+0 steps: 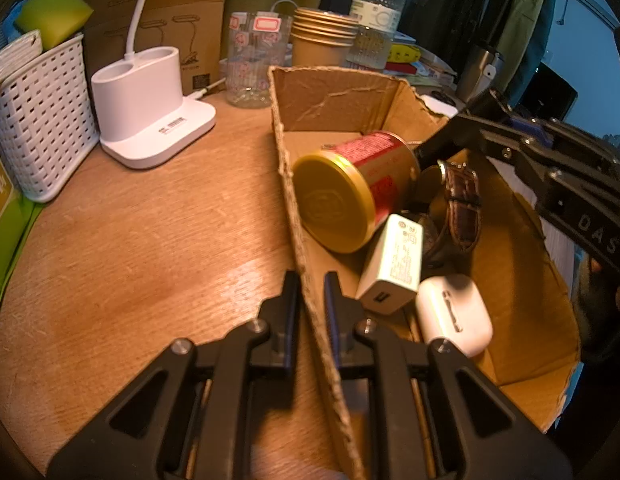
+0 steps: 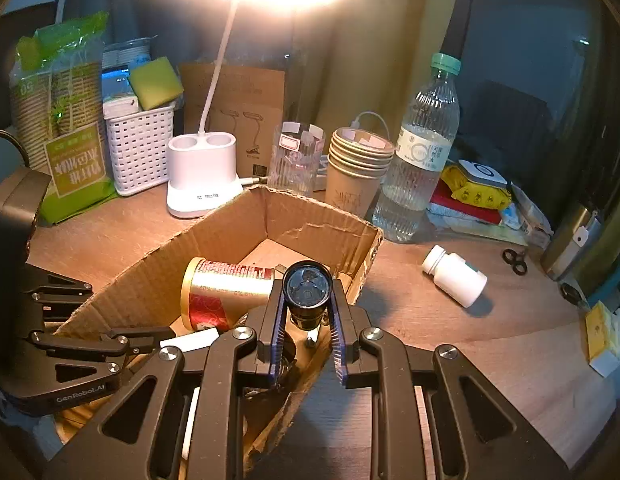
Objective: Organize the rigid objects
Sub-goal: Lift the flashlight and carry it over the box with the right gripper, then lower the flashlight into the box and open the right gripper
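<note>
A cardboard box sits on the wooden table; it also shows in the right wrist view. Inside lie a red and gold can, a white charger, a white earbud case and a brown leather watch. My left gripper is shut on the box's left wall. My right gripper is shut on a black flashlight and holds it above the box's near right edge. The can also shows in the right wrist view. A white pill bottle lies on the table to the right of the box.
Behind the box stand a white lamp base, a white basket, a glass jar, stacked paper cups and a water bottle. A metal flask and a yellow box sit at the right.
</note>
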The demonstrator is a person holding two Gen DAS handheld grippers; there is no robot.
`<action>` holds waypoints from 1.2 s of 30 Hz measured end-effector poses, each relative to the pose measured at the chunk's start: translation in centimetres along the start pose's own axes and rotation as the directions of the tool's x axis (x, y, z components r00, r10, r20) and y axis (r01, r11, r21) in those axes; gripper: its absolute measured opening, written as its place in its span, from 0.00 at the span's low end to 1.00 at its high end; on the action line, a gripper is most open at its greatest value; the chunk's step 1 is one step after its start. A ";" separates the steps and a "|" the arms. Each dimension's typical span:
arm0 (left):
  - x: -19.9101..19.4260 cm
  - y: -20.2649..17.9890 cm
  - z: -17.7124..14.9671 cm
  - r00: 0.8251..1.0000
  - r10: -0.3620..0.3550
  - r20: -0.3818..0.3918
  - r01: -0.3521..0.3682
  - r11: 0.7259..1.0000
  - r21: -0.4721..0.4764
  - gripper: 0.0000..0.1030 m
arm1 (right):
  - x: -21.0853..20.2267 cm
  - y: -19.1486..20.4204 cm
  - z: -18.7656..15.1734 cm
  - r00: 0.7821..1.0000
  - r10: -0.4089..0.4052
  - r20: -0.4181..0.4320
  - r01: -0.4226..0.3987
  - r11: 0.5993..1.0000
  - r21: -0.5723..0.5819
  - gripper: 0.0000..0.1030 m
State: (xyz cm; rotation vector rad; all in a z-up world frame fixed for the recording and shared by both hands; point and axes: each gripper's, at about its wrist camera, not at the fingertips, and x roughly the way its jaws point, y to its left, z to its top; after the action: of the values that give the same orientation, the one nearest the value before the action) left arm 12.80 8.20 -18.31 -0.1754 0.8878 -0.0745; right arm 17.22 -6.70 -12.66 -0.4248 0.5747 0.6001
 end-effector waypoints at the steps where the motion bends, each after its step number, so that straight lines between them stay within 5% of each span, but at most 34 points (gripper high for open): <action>1: 0.0 0.0 0.0 1.000 0.000 0.000 0.000 1.000 0.000 0.13 | 0.0 0.0 0.0 1.000 -0.007 0.001 0.007 1.000 -0.002 0.21; 36: 0.0 0.0 0.0 1.000 0.000 0.001 0.000 1.000 0.001 0.13 | -2.6 0.8 -1.9 0.999 0.005 -0.032 -0.005 1.000 0.008 0.29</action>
State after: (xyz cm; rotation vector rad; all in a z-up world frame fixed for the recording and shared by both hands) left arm 12.81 8.19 -18.33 -0.1747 0.8872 -0.0743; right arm 14.18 -8.16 -12.68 -0.4265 0.6089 0.5964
